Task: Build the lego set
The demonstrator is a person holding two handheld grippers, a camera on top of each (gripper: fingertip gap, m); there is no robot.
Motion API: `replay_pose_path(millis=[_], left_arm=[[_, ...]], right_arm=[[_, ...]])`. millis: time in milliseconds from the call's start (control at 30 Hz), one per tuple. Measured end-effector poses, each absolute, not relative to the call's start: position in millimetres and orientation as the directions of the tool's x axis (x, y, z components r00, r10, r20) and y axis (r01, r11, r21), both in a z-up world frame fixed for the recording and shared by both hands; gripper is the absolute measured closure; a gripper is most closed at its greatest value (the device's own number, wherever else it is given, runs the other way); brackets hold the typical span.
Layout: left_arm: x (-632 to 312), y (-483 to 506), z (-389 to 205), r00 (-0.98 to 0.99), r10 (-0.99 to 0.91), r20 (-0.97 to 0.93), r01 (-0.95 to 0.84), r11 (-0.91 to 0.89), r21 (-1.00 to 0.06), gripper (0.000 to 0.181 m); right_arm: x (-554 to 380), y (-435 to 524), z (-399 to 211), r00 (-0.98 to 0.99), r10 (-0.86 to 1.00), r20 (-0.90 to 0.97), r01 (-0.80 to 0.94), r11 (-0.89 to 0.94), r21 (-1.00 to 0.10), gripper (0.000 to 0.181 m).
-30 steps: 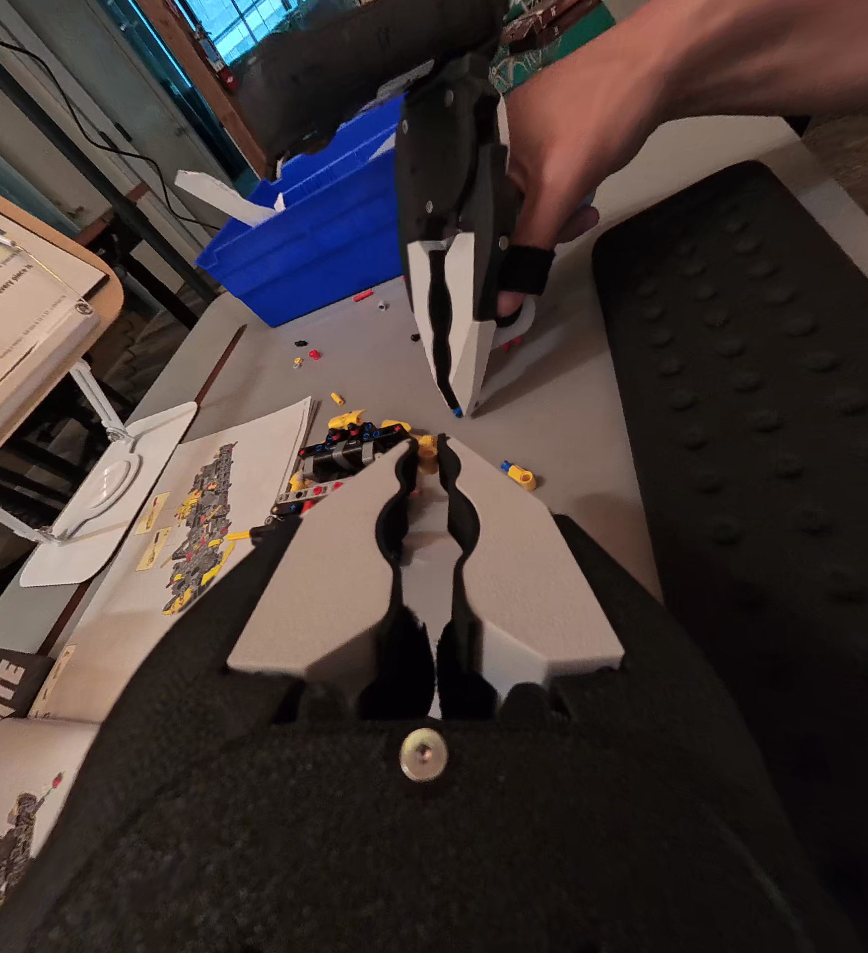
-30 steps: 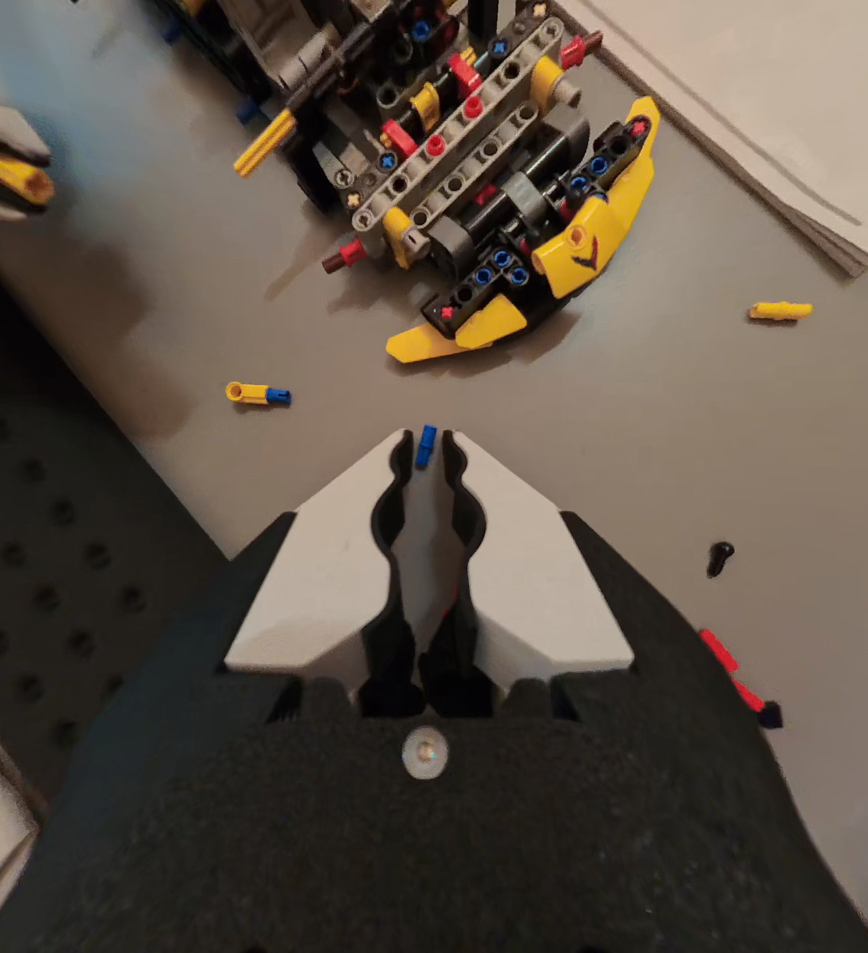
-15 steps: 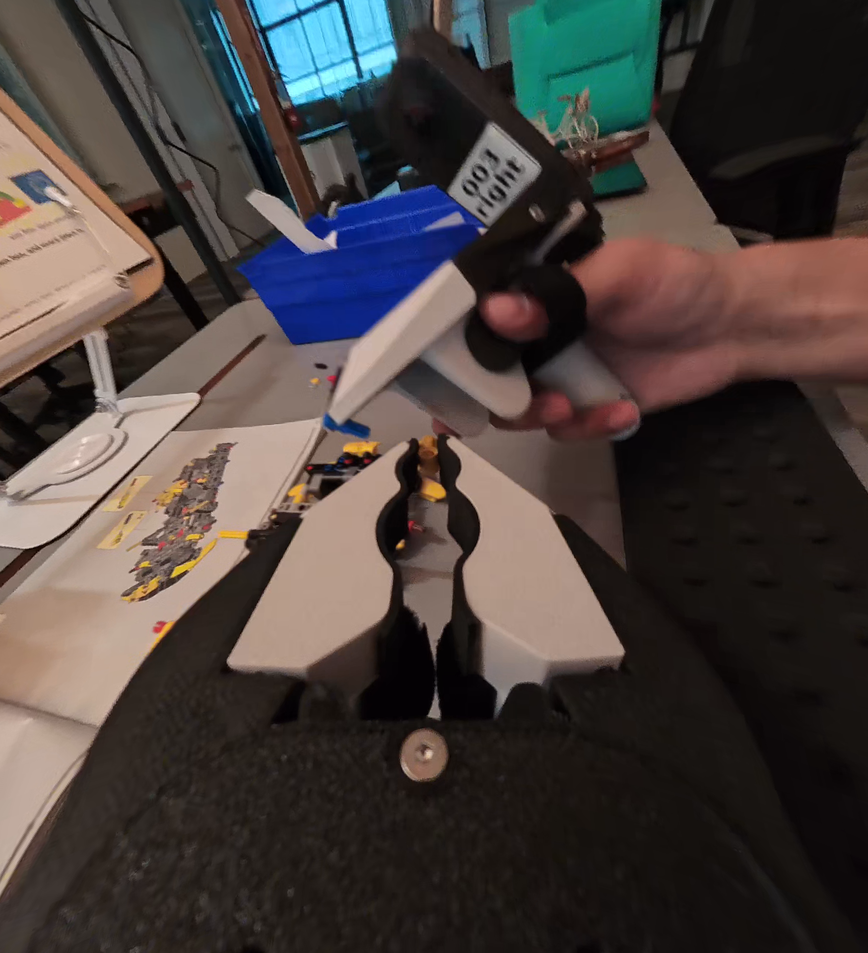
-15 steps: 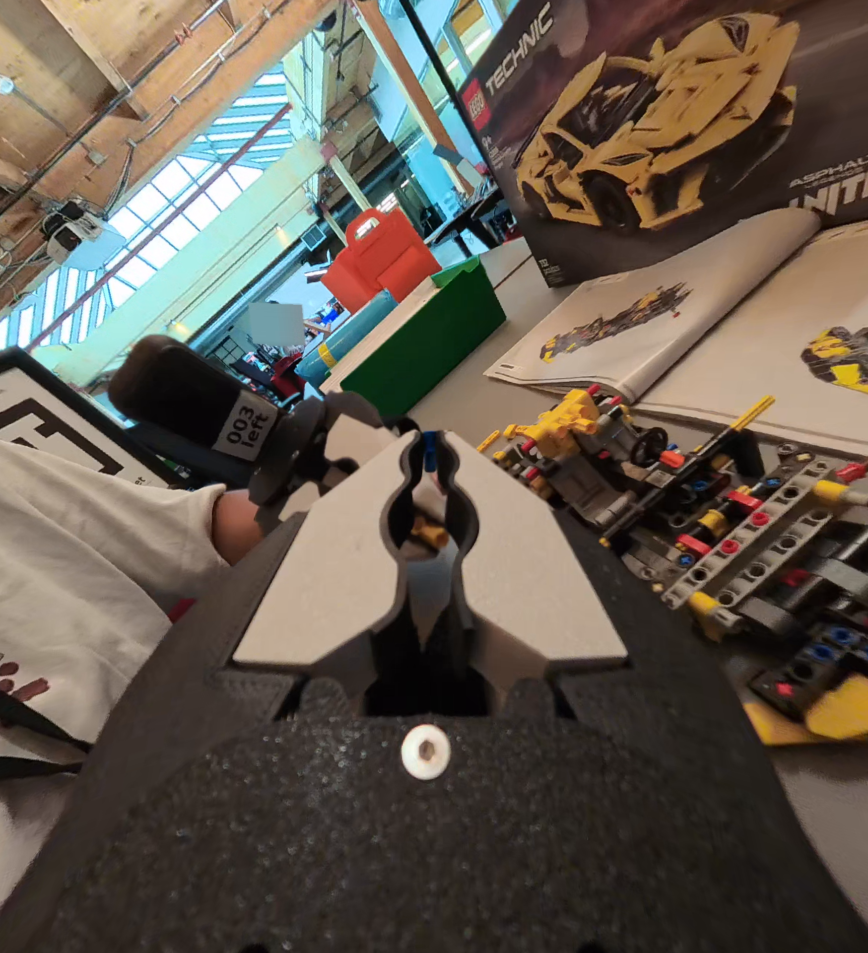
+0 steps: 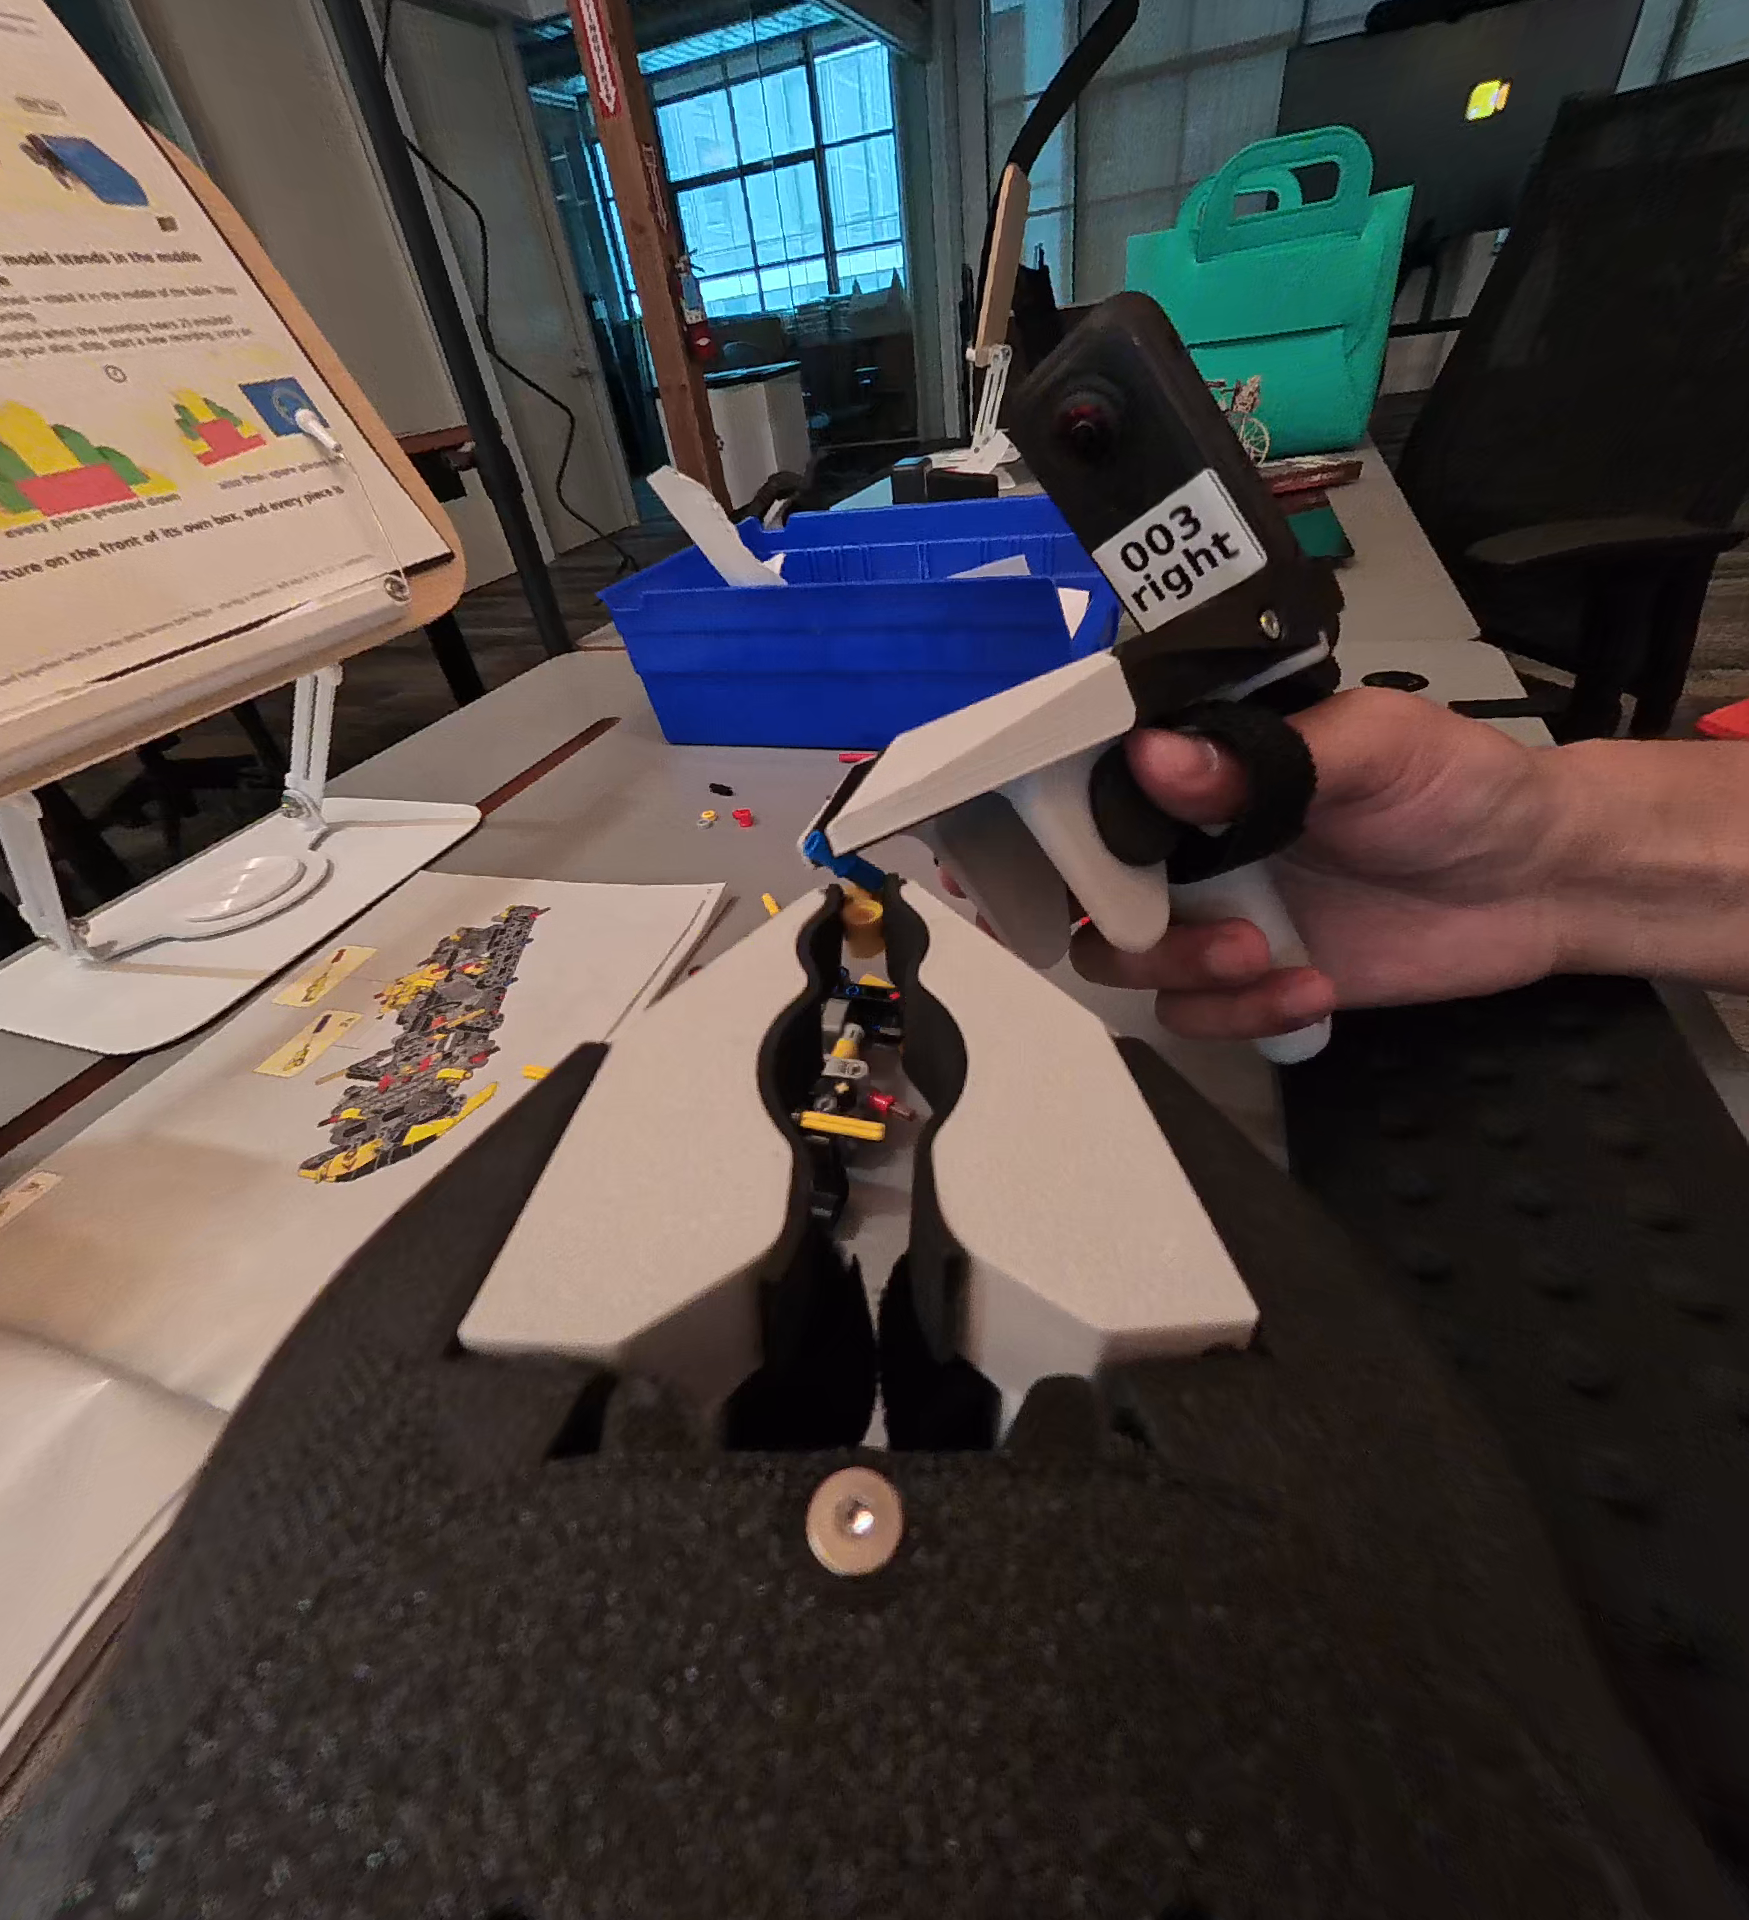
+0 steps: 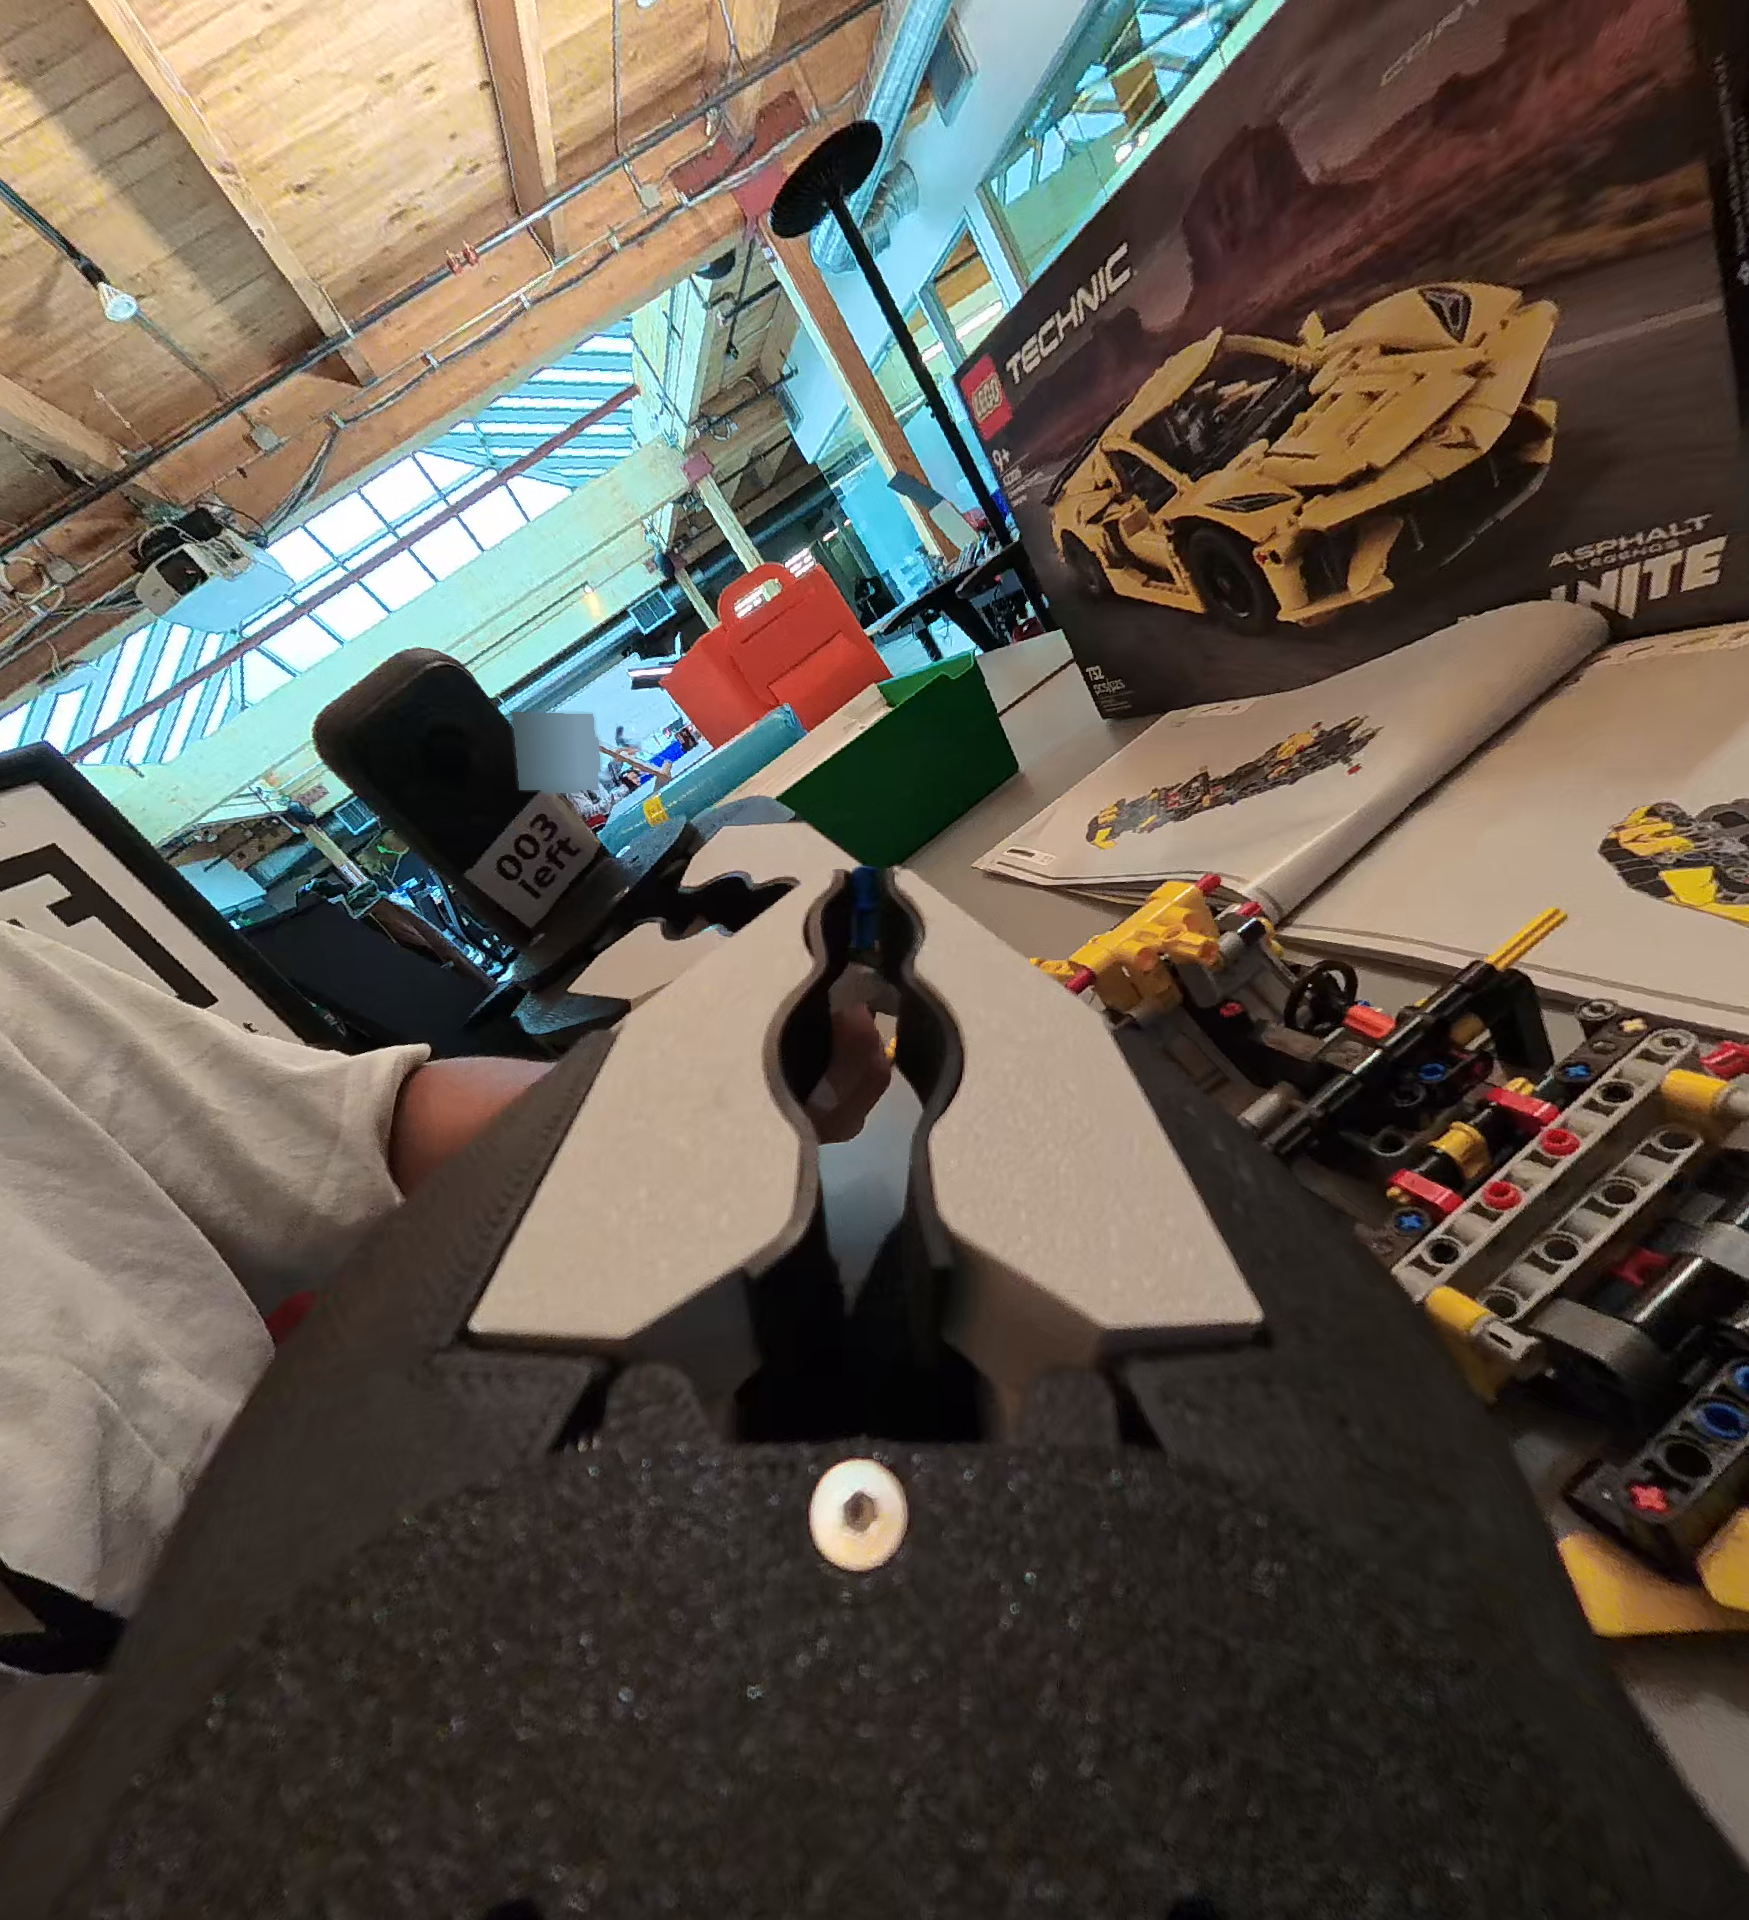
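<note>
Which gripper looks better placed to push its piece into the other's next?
Right, probably. The right gripper points its blue pin at the yellow piece pinched by the left gripper.

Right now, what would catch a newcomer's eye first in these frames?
Mid-frame, two grippers meet tip to tip: the right hand-held gripper pinches a blue pin, the left hand-held gripper a yellow piece. To the right of them in the right view lie the half-built car, an open manual and the box.

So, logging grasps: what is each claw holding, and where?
Left claw: yellow connector, pinched at its tips. Right claw: blue pin, gripped by one end.
</note>
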State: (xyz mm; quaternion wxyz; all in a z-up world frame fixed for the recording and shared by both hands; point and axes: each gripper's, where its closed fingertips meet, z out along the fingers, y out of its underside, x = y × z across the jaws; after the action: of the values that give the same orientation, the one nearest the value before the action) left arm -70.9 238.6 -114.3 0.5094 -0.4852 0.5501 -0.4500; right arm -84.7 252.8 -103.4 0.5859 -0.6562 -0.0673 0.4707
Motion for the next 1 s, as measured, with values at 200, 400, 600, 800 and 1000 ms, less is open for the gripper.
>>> replay_pose_path(millis=[200,400,600,800,1000], left_arm=[[-72.0,238.6,-110.9,-0.006,-0.99,-0.14,-0.058,0.14,-0.988,0.174],[-73.4,242.2,-110.7,-0.002,-0.989,-0.149,-0.06,0.149,-0.987,0.174],[-74.3,243.0,-109.4,0.002,-0.987,-0.161,-0.049,0.16,-0.986,0.174],[-76.5,241.6,-105.7,-0.026,-0.988,-0.154,-0.023,0.155,-0.988,0.174],[-85.1,223.5,-84.0,-0.192,-0.981,-0.038,0.123,0.014,-0.992,0.174]], right_arm=[[-83.6,251.1,-98.6,0.55,0.649,-0.526,-0.486,-0.264,-0.833,0.178],[-78.7,249.5,-97.8,0.538,0.651,-0.536,-0.499,-0.267,-0.825,0.178],[-76.8,246.5,-99.3,0.522,0.655,-0.547,-0.507,-0.278,-0.816,0.178],[-77.7,244.0,-98.1,0.493,0.671,-0.554,-0.518,-0.286,-0.806,0.18],[-73.6,235.6,-82.6,0.426,0.722,-0.546,-0.558,-0.266,-0.786,0.18]])
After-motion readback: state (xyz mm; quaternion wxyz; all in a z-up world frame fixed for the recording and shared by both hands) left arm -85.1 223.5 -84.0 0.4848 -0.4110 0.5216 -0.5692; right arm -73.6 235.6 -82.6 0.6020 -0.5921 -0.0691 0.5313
